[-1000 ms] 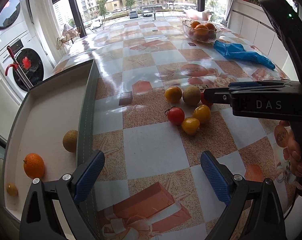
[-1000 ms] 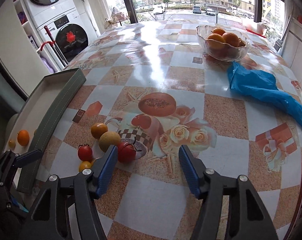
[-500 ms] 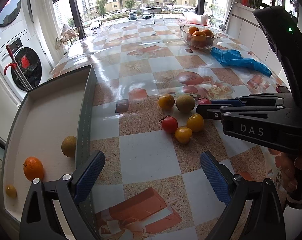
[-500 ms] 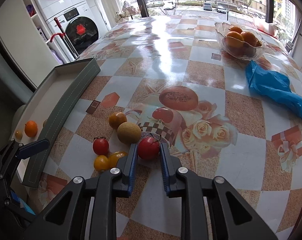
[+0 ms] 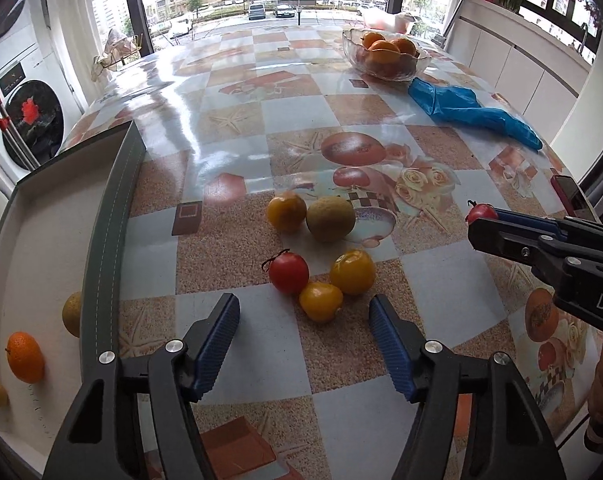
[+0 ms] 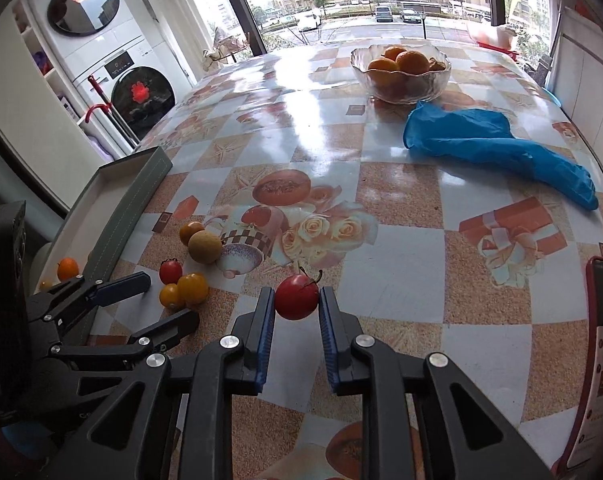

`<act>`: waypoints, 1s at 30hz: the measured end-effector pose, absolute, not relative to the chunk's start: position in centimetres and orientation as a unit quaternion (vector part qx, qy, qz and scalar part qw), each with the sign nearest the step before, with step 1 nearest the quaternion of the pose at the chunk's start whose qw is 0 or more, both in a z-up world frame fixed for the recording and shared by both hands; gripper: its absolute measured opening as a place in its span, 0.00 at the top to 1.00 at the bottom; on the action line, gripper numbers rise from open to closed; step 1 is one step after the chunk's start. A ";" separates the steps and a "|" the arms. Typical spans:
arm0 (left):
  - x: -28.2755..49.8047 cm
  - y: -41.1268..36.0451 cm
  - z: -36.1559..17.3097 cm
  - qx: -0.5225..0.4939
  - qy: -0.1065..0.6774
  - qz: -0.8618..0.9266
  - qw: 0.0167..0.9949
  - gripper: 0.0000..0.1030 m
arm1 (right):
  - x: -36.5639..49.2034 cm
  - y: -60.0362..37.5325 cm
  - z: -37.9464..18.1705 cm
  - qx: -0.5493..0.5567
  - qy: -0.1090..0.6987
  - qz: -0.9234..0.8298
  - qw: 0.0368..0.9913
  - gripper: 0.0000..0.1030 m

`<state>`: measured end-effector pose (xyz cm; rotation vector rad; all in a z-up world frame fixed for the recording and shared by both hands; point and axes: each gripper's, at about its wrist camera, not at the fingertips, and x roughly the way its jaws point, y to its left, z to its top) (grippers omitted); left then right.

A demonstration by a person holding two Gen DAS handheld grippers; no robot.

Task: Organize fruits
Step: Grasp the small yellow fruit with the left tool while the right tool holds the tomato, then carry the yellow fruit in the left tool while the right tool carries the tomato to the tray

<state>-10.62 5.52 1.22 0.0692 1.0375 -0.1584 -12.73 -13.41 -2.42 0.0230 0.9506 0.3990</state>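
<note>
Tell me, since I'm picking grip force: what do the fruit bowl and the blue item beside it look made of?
The bowl looks like clear glass, or maybe hard plastic: transparent, wavy rim, oranges showing through. The blue glove looks like thin, matte rubbery material, probably nitrile: limp and wrinkled.

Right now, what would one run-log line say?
right gripper: shut on red tomato | left gripper: open | tray: three fruits

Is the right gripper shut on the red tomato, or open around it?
Shut on it: the right gripper has both blue pads pressed against the red tomato, which the left wrist view suggests is lifted off the table.
</note>
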 end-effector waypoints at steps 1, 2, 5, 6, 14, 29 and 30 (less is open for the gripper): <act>-10.6 5.4 1.3 0.034 0.493 -0.080 0.866 0.51 | -12.8 -13.6 -2.4 0.013 0.454 0.190 0.870 0.77; -10.5 5.2 1.4 0.034 0.493 -0.084 0.865 0.55 | -12.8 -13.7 -2.4 0.015 0.454 0.189 0.870 0.77; -10.3 5.1 1.5 0.031 0.493 -0.085 0.866 0.73 | -13.0 -13.8 -2.2 0.020 0.453 0.189 0.871 0.77; -10.3 5.3 1.6 0.028 0.493 -0.086 0.866 0.76 | -13.1 -13.8 -2.1 0.020 0.452 0.188 0.872 0.77; -12.0 6.8 2.4 0.009 0.487 -0.091 0.869 0.80 | -13.9 -13.1 -1.8 0.020 0.451 0.192 0.871 0.77; -14.5 12.2 5.7 -0.020 0.437 -0.057 0.898 0.80 | -15.4 -7.3 0.2 -0.028 0.439 0.216 0.872 0.77; -14.7 12.7 5.8 -0.023 0.434 -0.054 0.899 0.80 | -15.6 -6.7 0.4 -0.032 0.439 0.219 0.871 0.77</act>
